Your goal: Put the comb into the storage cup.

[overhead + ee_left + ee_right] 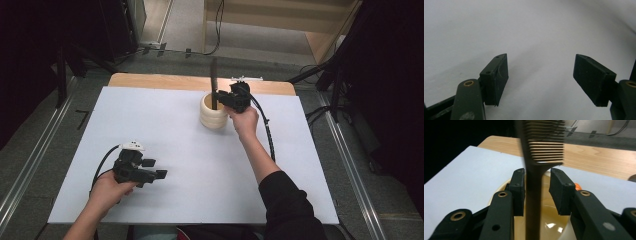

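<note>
Bright white table (165, 130) — dark surroundings, comb (544, 142) blurred.

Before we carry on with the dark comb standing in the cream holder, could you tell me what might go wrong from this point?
1. The dark plastic comb stands between the right claw jaws with a gap on one side, so it may tip or drop against the rim once freed.
2. The claw hangs close over the round cream ribbed holder; pulling back carelessly could knock it over.
3. The holder sits near the far edge of the white table sheet, so a nudge could push it off.

A dark comb (541, 157) stands upright, handle down, in a cream ribbed cup (212, 114), apparently plastic.
</note>
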Tool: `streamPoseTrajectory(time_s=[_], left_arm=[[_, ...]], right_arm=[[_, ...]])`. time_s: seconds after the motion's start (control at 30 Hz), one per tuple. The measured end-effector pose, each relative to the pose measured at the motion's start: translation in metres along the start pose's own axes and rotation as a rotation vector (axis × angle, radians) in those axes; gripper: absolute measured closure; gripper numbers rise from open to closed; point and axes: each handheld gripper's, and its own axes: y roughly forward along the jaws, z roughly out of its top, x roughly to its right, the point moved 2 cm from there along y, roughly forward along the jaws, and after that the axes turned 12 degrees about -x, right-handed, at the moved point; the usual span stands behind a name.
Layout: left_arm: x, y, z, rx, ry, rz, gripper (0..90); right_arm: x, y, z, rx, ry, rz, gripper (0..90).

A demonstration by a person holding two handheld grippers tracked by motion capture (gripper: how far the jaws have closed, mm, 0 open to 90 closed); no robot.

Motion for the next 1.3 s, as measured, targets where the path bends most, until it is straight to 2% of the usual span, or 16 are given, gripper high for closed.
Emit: streamPoseTrajectory(time_s=[0.17,0.37,0.73,0.8,0.93,1.3], left_arm=[[0.000,0.000,0.000,0.002,0.001,0.001,28.7],[0.000,0.000,0.001,0.001,0.002,-0.002,28.7],[-0.001,-0.001,0.001,0.007,-0.005,0.001,28.7],[-0.001,-0.002,0.001,0.011,-0.007,-0.001,28.7],[-0.001,-0.002,0.001,0.011,-0.005,-0.001,28.7],[-0.007,-0.007,-0.002,0.019,-0.015,0.005,28.7]], right_arm=[[0.001,-0.005,0.000,-0.002,-0.010,-0.002,57.5],[-0.001,-0.010,0.000,-0.004,-0.030,0.020,44.5],[-0.005,-0.024,-0.006,0.000,-0.060,0.057,34.2],[-0.006,-0.027,-0.008,-0.005,-0.067,0.079,31.5],[-0.010,-0.032,-0.012,-0.003,-0.106,0.088,29.7],[-0.013,-0.044,-0.027,-0.030,-0.119,0.109,28.1]])
